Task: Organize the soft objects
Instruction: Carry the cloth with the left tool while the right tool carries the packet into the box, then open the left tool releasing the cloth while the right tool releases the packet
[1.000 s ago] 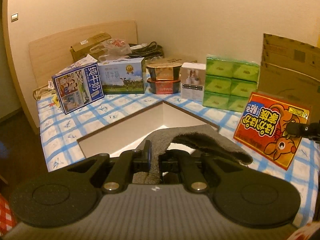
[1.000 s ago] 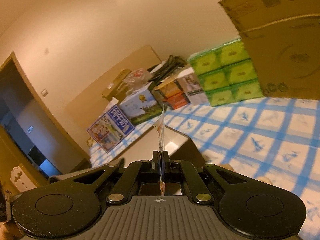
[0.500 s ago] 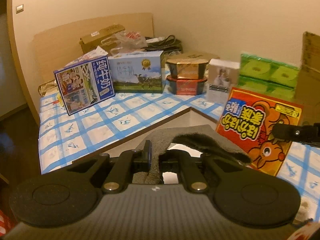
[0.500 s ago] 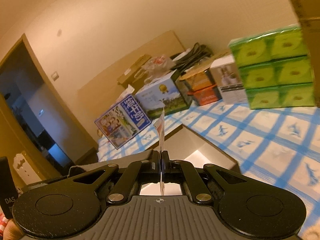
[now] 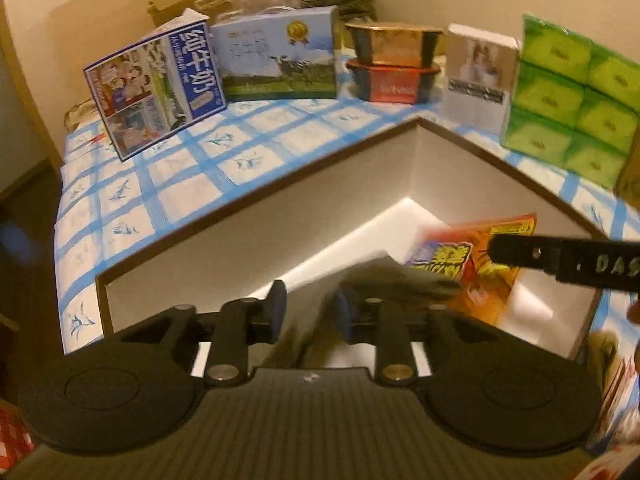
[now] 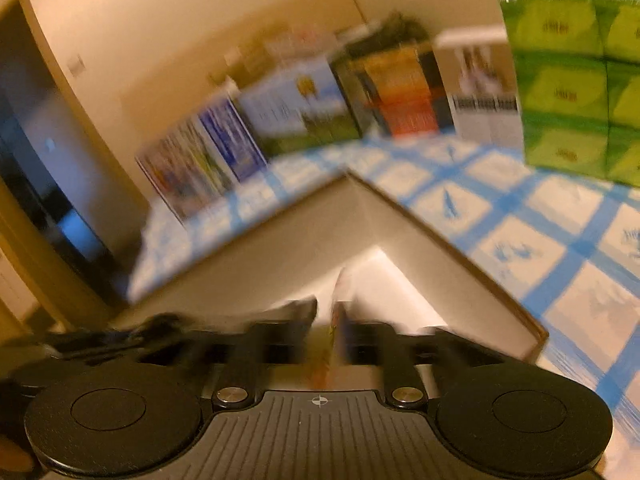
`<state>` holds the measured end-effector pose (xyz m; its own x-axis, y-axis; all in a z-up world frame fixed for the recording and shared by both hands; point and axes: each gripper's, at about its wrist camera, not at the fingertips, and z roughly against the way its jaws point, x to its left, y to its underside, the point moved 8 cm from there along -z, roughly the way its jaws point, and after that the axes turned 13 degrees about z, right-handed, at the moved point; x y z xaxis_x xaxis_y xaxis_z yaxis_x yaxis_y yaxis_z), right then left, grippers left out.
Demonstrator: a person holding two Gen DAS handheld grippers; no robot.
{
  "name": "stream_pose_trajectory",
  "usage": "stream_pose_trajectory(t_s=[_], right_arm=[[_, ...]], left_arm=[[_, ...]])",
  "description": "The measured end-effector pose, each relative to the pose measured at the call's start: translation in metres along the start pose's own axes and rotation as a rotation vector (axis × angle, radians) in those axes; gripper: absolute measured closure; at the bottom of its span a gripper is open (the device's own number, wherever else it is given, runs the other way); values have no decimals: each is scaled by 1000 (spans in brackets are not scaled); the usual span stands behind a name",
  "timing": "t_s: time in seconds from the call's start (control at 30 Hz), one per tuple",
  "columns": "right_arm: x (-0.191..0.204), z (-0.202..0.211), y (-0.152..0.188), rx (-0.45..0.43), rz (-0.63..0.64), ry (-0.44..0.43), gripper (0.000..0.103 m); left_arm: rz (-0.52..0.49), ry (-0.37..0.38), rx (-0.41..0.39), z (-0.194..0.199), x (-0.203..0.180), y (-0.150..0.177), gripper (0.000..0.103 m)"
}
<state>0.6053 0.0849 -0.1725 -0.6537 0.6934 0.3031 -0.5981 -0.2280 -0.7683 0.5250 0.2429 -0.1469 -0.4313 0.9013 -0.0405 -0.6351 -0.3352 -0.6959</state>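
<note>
Dropping both soft things into the open white box [image 5: 256, 216] is the step in hand, as I judge it. Going left to right in my left wrist view: the blue milk carton [image 5: 156, 88] stands at upper left on the checked blue cloth [image 5: 132, 200], then the cow-print carton [image 5: 280, 60], the two stacked tubs [image 5: 394, 62], a white carton [image 5: 478, 76] and the green tissue packs [image 5: 572, 100] at upper right.

Low in the middle, my left gripper [image 5: 308, 312] has its jaws apart; they have just been opening. The grey towel [image 5: 384, 276] is blurred between them, hanging on the right-hand pad side, and no longer pinched. To its right the red-orange packet [image 5: 472, 264] sits tilted inside the box, with a finger of my right gripper [image 5: 560, 256] crossing over it from the right edge.

In the right wrist view my right gripper [image 6: 326, 312] is apart too, having just been opening, with the packet's thin edge [image 6: 334, 320] blurred between the pads; whether it touches one I cannot tell.

Against a second ago: both tongs were clamped then, the towel draped high over the box and the packet held up in front of the tissue packs. Now both views look down into the box.

Next I should lift both tongs clear and check that the towel falls free of the pad.
</note>
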Motion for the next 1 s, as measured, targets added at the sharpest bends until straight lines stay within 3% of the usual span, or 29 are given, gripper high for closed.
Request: stream_pose_trajectory(t_s=[0.03, 0.23, 0.5, 0.73, 1.0], right_arm=[[-3, 1, 3, -1, 2, -2, 46], [3, 31, 3, -7, 94, 34, 45], [19, 102, 12, -24, 145, 29, 44], [21, 161, 44, -6, 148, 80, 41], [14, 220, 89, 6, 88, 133, 36]], left_arm=[[-1, -8, 0, 1, 1, 2, 65], [18, 2, 21, 21, 6, 6, 65], [10, 101, 9, 87, -5, 21, 65], [16, 186, 35, 145, -19, 59, 65], [41, 241, 74, 184, -32, 99, 60]])
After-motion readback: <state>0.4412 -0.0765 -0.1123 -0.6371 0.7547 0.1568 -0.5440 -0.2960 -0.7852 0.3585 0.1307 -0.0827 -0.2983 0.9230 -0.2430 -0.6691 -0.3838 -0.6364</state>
